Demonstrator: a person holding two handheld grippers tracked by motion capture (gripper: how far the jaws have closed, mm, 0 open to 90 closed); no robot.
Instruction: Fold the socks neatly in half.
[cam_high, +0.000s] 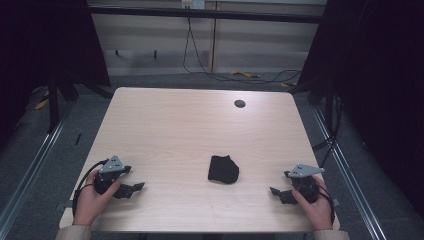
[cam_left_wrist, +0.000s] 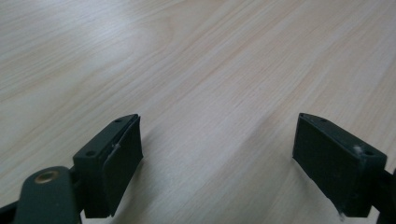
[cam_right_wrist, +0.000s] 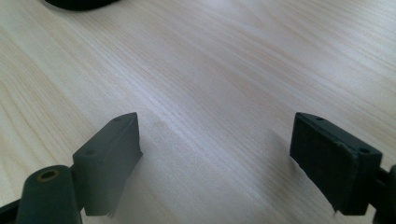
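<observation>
A small black folded cloth lies on the light wooden table, near the front and between the two hands. My left gripper rests low over the table at the front left, held by a hand, its jaws pointing right toward the cloth. In the left gripper view its jaws stand wide apart over bare wood. My right gripper sits at the front right and points left. The right gripper's jaws are open as well, and a dark edge of the cloth shows at the top left.
A round dark cable hole sits near the table's far right. Black frame posts and metal floor rails flank the table. Cables run across the grey floor behind it.
</observation>
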